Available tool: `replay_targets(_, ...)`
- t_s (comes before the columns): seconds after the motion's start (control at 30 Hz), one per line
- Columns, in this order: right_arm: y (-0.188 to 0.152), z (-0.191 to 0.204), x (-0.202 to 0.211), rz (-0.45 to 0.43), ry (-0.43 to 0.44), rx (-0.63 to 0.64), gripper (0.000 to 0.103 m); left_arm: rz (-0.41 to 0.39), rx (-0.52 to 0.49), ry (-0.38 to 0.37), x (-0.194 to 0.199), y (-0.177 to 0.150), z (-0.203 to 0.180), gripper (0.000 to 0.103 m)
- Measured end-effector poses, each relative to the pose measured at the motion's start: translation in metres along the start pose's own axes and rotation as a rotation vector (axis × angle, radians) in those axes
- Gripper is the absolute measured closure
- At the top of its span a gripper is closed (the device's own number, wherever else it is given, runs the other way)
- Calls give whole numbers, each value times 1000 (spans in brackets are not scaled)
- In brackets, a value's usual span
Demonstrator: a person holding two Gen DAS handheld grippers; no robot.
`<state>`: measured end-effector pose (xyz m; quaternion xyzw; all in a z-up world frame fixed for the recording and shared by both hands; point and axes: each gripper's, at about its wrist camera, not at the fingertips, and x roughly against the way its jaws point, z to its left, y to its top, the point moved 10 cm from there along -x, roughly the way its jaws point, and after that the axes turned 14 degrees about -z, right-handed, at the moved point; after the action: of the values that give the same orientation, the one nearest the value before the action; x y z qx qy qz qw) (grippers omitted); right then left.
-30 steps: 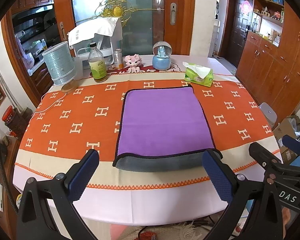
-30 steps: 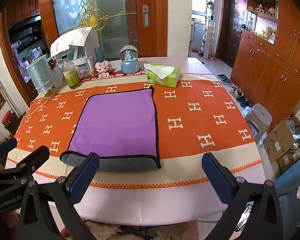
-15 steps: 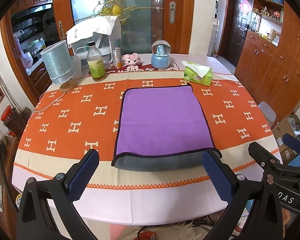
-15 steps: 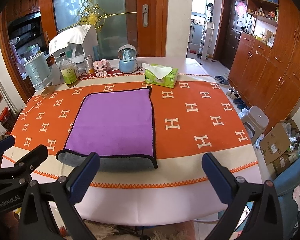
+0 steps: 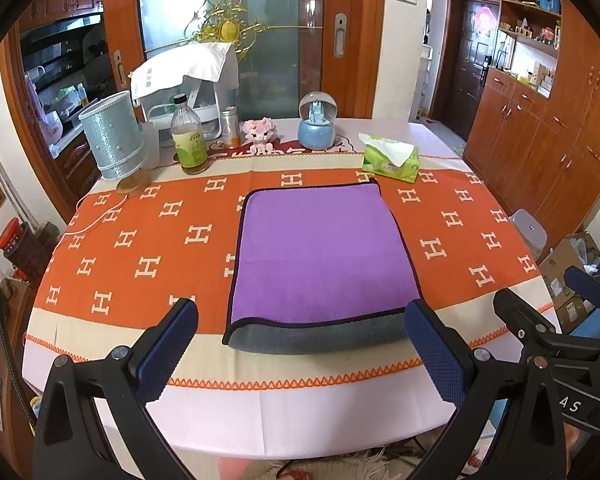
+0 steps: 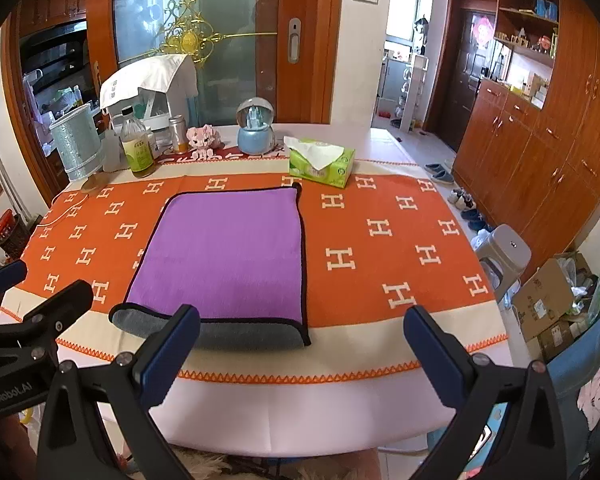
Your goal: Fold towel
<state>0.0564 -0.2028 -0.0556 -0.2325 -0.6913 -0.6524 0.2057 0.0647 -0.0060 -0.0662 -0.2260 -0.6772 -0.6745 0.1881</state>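
A purple towel point(image 5: 320, 256) with a black edge lies flat on the orange runner; its grey underside shows as a rolled fold at the near edge point(image 5: 316, 338). It also shows in the right wrist view point(image 6: 228, 256). My left gripper point(image 5: 300, 344) is open and empty, held above the table's near edge in front of the towel. My right gripper point(image 6: 300, 346) is open and empty, to the right of the towel's near corner. Neither gripper touches the towel.
At the table's back stand a green tissue box point(image 5: 390, 160), a blue snow globe point(image 5: 317, 128), a pink toy point(image 5: 260, 130), a bottle point(image 5: 189, 138), a can point(image 5: 230, 128) and a silver lamp point(image 5: 114, 140). A stool point(image 6: 508, 254) and cardboard boxes point(image 6: 548, 300) stand right of the table.
Both grippers have drawn back a little from the table and stayed open. The towel has not moved.
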Motion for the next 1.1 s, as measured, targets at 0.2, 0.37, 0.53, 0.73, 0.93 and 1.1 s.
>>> replay_targets(0.2, 7, 0, 2, -22, -9, 17, 0, -8, 4, -6, -1, 4, 1, 1)
replay_targets(0.37, 13, -1, 3, -36, -11, 20, 0, 2, 24, -25, -3, 5, 2, 1)
replay_targets(0.53, 19, 1, 4, -50, -4, 28, 0, -11, 15, -15, -7, 11, 2, 1)
replay_targets(0.73, 27, 0, 2, -64, 13, 23, 0, -28, -6, -10, -11, 21, 6, 1)
replay_targets(0.93, 34, -9, -11, -72, 25, 13, 2, -62, -19, 45, -26, 28, 27, 1)
replay_targets(1.1, 28, -15, -32, -56, 22, 22, 3, -4, -51, 52, -58, 9, 43, 1)
